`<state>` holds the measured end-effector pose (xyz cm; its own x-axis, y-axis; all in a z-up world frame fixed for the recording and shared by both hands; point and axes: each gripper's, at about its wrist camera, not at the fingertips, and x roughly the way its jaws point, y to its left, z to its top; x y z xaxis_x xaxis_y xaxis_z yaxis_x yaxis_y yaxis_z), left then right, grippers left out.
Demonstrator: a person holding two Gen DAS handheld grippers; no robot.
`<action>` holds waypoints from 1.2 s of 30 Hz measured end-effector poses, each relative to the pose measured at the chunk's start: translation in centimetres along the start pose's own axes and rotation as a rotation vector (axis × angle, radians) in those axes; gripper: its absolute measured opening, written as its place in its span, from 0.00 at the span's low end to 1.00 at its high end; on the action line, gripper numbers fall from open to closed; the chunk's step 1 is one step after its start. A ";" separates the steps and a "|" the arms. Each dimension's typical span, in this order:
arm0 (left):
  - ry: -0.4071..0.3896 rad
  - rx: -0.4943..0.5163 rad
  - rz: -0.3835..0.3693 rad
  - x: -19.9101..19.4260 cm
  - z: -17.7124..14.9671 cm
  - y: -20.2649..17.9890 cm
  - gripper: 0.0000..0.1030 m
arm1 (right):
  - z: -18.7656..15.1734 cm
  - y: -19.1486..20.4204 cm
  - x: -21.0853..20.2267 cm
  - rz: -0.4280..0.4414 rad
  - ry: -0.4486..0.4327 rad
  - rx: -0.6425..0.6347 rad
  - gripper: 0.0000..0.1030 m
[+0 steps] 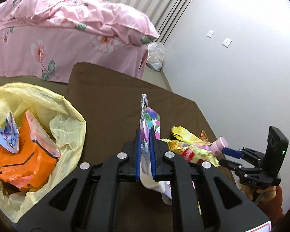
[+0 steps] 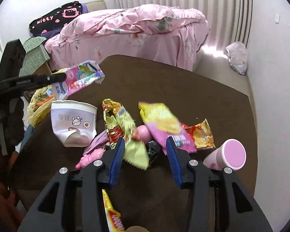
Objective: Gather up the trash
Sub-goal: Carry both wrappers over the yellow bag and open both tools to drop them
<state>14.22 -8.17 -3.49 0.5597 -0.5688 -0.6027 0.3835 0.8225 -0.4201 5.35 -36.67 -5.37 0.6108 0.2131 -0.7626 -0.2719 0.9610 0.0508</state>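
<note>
My left gripper (image 1: 145,133) is shut on a colourful pink snack wrapper (image 1: 150,118), held edge-on above the brown table (image 1: 110,100). To its left gapes a yellow trash bag (image 1: 54,106) with an orange packet (image 1: 23,160) inside. In the right wrist view the left gripper (image 2: 63,76) holds that wrapper (image 2: 83,77) over the bag (image 2: 36,106). My right gripper (image 2: 145,145) is open over the litter pile, with a yellow-green wrapper (image 2: 135,152) lying between its jaws. Around it lie a tipped white paper cup (image 2: 73,123), a yellow and pink packet (image 2: 162,121) and a pink cup (image 2: 228,154) on its side.
A bed with a pink floral cover (image 1: 67,29) stands beyond the table. A white plastic bag (image 1: 155,56) sits on the floor by the wall. An orange-gold wrapper (image 2: 201,133) and a pink toy (image 2: 90,154) also lie in the pile. A hand (image 1: 264,191) holds the right gripper (image 1: 225,157).
</note>
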 end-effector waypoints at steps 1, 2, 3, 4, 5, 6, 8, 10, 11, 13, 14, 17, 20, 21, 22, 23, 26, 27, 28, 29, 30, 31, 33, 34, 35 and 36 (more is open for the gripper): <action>-0.011 0.003 0.000 -0.4 0.1 0.0 0.07 | 0.1 0.2 0.2 -0.008 0.000 -0.021 0.41; -0.018 0.003 0.001 -0.7 0.2 0.0 0.07 | 0.2 0.3 0.2 -0.022 -0.004 -0.041 0.41; -0.026 0.001 0.002 -0.9 0.3 0.1 0.07 | 0.5 0.4 0.1 -0.033 -0.010 -0.060 0.41; -0.036 -0.006 -0.002 -1.2 0.4 0.3 0.07 | 0.7 0.2 -0.1 -0.040 -0.028 -0.075 0.41; -0.042 -0.012 -0.005 -1.4 0.4 0.5 0.07 | 0.9 0.0 -0.4 -0.049 -0.044 -0.078 0.41; -0.042 -0.022 -0.006 -1.4 0.5 0.8 0.07 | 1.2 -0.5 -0.7 -0.067 -0.074 -0.072 0.41; -0.040 -0.030 -0.006 -1.4 0.6 1.0 0.07 | 1.6 -1.4 -0.5 -0.057 -0.083 -0.043 0.41; -0.032 -0.037 -0.015 -1.0 0.6 0.9 0.07 | 1.9 -2.2 0.6 -0.012 -0.048 -0.021 0.41; -0.027 -0.037 -0.020 -0.9 0.5 0.8 0.07 | 2.0 -2.3 1.3 -0.015 -0.029 -0.026 0.41; -0.009 -0.028 -0.028 -0.4 0.2 0.5 0.07 | 2.3 -2.4 2.6 -0.036 -0.013 -0.049 0.41; 0.001 -0.022 -0.030 -0.1 0.0 0.3 0.07 | 2.5 -2.6 3.6 -0.019 0.008 -0.054 0.41; 0.014 -0.013 -0.031 0.2 -0.3 0.1 0.07 | 2.1 -3.0 6.3 0.025 0.087 -0.038 0.41; 0.019 -0.015 -0.029 0.3 -0.4 0.3 0.07 | 2.2 -3.9 6.5 0.041 0.042 0.024 0.36; 0.022 -0.017 -0.027 0.3 -0.5 0.4 0.07 | 2.2 -3.9 6.6 0.024 0.053 0.029 0.28; 0.023 -0.018 -0.026 0.3 -0.5 0.5 0.07 | 2.0 -3.6 6.9 0.010 0.073 0.006 0.28; 0.025 -0.022 -0.026 0.4 -0.5 0.6 0.07 | 1.8 -3.2 7.1 -0.009 0.086 -0.026 0.27; 0.025 -0.031 -0.025 0.3 -0.7 1.0 0.07 | 1.0 -2.5 6.7 -0.029 0.091 -0.088 0.27; 0.025 -0.033 -0.023 0.2 -0.8 1.0 0.07 | 0.9 -2.6 6.1 -0.026 0.065 -0.085 0.28; 0.026 -0.036 -0.021 0.2 -0.9 1.1 0.07 | 1.1 -2.8 5.5 -0.030 0.036 -0.069 0.29; 0.027 -0.039 -0.019 0.2 -0.9 1.2 0.07 | 1.4 -3.1 5.2 -0.029 0.010 -0.048 0.36; 0.029 -0.042 -0.017 0.3 -0.9 1.3 0.07 | 2.0 -3.6 5.0 -0.020 -0.015 -0.014 0.46; 0.030 -0.046 -0.015 0.4 -0.9 1.3 0.07 | 2.6 -4.0 5.0 -0.008 -0.029 0.015 0.48; 0.034 -0.054 -0.012 0.5 -1.1 1.5 0.07 | 3.9 -4.8 6.1 0.019 -0.013 0.050 0.48; 0.034 -0.054 -0.013 0.4 -1.1 1.5 0.07 | 4.3 -5.1 7.0 0.024 0.011 0.061 0.48; 0.034 -0.053 -0.014 0.3 -1.2 1.6 0.07 | 4.6 -5.7 8.2 0.025 0.044 0.078 0.48; 0.032 -0.051 -0.013 0.1 -1.3 1.6 0.07 | 4.6 -6.0 9.0 0.020 0.069 0.091 0.48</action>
<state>13.99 -6.91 -5.14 0.5307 -0.5802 -0.6178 0.3526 0.8140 -0.4616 15.94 -39.67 -9.59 0.5528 0.2225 -0.8031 -0.2125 0.9695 0.1224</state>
